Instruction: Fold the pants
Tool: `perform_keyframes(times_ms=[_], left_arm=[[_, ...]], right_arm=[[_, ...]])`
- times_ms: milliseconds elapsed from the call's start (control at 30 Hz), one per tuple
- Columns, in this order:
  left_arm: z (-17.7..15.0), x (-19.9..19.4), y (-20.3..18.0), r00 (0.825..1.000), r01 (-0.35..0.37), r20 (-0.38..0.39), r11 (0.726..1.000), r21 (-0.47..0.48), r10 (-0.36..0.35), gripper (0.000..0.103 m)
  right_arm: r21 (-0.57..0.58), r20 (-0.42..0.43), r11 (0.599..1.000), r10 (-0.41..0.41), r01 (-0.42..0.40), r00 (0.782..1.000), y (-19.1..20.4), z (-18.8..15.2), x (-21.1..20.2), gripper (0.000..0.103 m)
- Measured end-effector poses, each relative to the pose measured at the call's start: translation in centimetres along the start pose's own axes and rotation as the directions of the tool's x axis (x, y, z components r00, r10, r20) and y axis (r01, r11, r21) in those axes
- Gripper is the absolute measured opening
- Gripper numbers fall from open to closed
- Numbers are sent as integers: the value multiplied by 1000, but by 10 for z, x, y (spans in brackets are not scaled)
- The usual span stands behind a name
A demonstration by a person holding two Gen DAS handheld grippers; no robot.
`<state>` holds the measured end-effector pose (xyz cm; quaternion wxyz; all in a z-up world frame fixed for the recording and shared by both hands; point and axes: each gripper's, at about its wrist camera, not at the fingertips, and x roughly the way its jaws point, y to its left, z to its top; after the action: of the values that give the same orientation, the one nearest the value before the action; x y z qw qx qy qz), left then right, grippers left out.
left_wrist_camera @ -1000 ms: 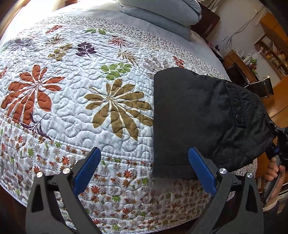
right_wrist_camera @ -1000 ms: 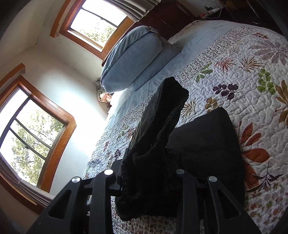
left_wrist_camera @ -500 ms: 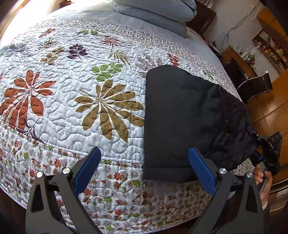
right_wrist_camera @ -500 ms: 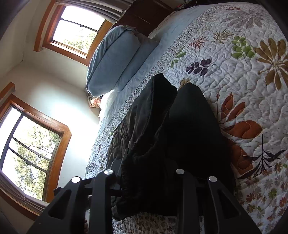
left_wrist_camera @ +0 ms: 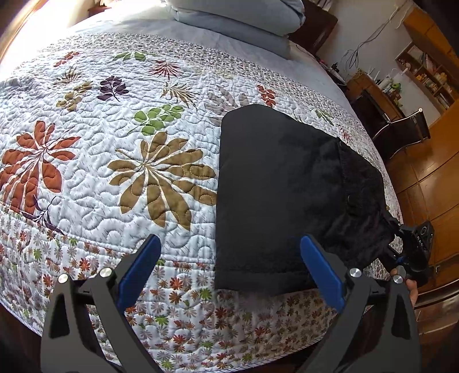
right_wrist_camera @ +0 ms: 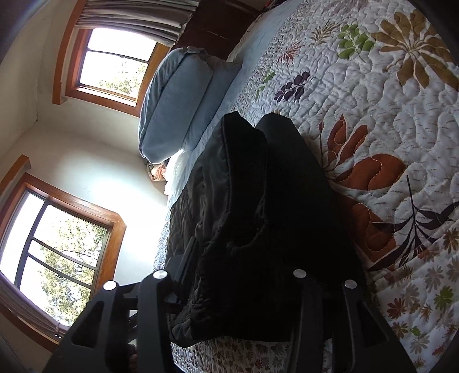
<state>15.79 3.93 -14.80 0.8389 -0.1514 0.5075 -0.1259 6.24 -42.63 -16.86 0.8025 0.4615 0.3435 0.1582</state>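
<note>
Black pants [left_wrist_camera: 287, 186] lie folded on the flowered quilt [left_wrist_camera: 114, 143], near the bed's front right corner. The waist end with its button forms the top layer on the right. My left gripper [left_wrist_camera: 229, 241] hovers open over the front edge of the bed, blue pads [left_wrist_camera: 321, 269] wide apart and empty. My right gripper [left_wrist_camera: 393, 226] reaches in at the pants' right edge, a person's hand [left_wrist_camera: 413, 289] on its handle. In the right wrist view, the right gripper [right_wrist_camera: 238, 258] has its jaws opening, with the bunched waist cloth [right_wrist_camera: 235, 200] between them; its pads are lost in the dark fabric.
Blue-grey pillows [left_wrist_camera: 235, 17] are stacked at the head of the bed. A chair [left_wrist_camera: 407, 129], a wooden shelf unit [left_wrist_camera: 424, 71] and wood floor [left_wrist_camera: 430, 178] lie to the right of the bed. Two windows [right_wrist_camera: 112, 66] are in the walls beyond the pillows.
The right gripper has sunk and laid the raised waist end down onto the folded pants, and its jaws have spread. The left gripper stayed open, almost in place.
</note>
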Motion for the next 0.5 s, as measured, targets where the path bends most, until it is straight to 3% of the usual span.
perform_keyframes(times_ms=[33, 133, 333, 500], left_arm=[[0, 0, 0, 1000, -1, 1, 1000, 0, 1, 98], [0, 0, 2, 1000, -2, -2, 1000, -9, 2, 98], [-2, 5, 4, 1000, -12, -24, 1000, -14, 12, 98], [-2, 10, 4, 999, -26, -40, 1000, 14, 26, 98]], right_arm=[[-5, 4, 1000, -8, 8, 1000, 1, 0, -5, 65], [9, 8, 1000, -2, 2, 1000, -2, -4, -15, 65], [-44, 0, 997, -64, 64, 998, -6, -12, -21, 42], [-26, -17, 998, -65, 65, 998, -8, -13, -22, 43]])
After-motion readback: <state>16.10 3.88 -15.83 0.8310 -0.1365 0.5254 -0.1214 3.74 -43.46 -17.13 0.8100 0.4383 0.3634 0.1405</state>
